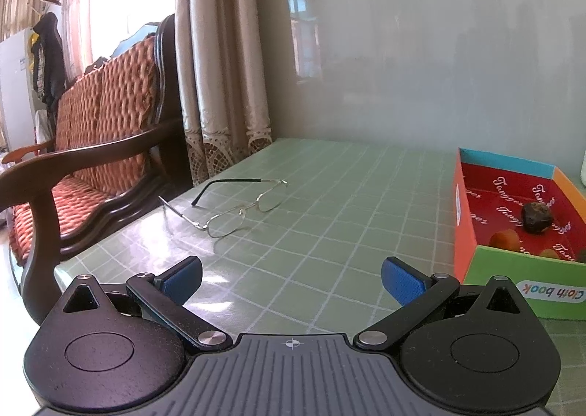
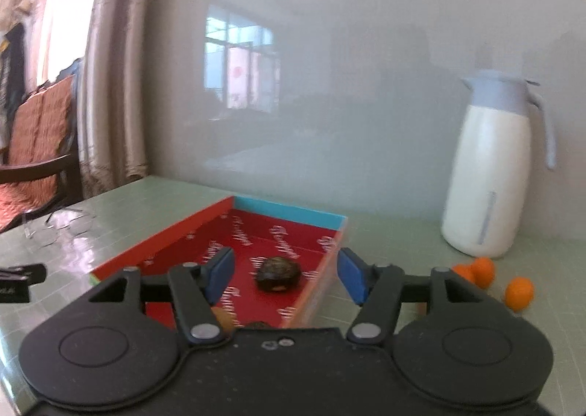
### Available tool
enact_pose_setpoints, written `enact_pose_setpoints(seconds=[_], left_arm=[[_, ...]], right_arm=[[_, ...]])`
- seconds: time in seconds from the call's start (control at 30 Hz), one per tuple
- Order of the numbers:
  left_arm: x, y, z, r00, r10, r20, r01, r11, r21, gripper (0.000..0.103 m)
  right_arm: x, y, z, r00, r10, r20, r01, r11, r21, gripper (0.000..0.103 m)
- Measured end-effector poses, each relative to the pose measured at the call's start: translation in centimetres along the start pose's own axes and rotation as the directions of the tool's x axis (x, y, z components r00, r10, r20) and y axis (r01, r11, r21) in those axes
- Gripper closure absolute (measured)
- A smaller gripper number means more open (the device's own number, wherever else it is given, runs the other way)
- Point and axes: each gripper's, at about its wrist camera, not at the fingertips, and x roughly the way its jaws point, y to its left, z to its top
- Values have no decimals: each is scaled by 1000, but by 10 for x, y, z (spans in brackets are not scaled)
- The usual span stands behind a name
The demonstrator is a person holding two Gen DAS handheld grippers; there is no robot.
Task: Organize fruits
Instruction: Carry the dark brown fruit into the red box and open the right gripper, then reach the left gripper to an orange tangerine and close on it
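Note:
A colourful cardboard box [image 2: 293,212] with a red inside sits on the green table; it also shows in the left wrist view [image 1: 465,232] at the right. In it lies a dark wrinkled fruit [image 2: 277,273] [image 1: 537,217], with small orange fruits [image 1: 504,238] near its front wall. Three small orange fruits [image 2: 518,293] lie on the table right of the box. My right gripper [image 2: 285,276] is open and empty, above the box's near end. My left gripper [image 1: 291,282] is open and empty over bare table, left of the box.
A pair of metal-framed glasses [image 1: 234,209] lies on the table's left part. A white and blue thermos jug [image 2: 492,166] stands at the back right against the glossy wall. A wooden sofa [image 1: 91,159] with orange cushions stands left of the table.

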Motion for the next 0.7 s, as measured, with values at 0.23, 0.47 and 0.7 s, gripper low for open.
enact_pose_setpoints(seconds=[0.23,0.47,0.7], left_arm=[[-5,-16,4,1000,-29,12,29,1000,5,0],[-14,-49,9,997,-70,31,69,996,49,0],[-28,-86,15,991,-115,68,111,991,71,0]], right_arm=[[6,-53,-10,993,-41,-111,58,986,155,37],[-9,-120,-21,984,-110,-140,146,947,284,18],[-26,-169,-33,970,-189,-150,228,920,319,16]])
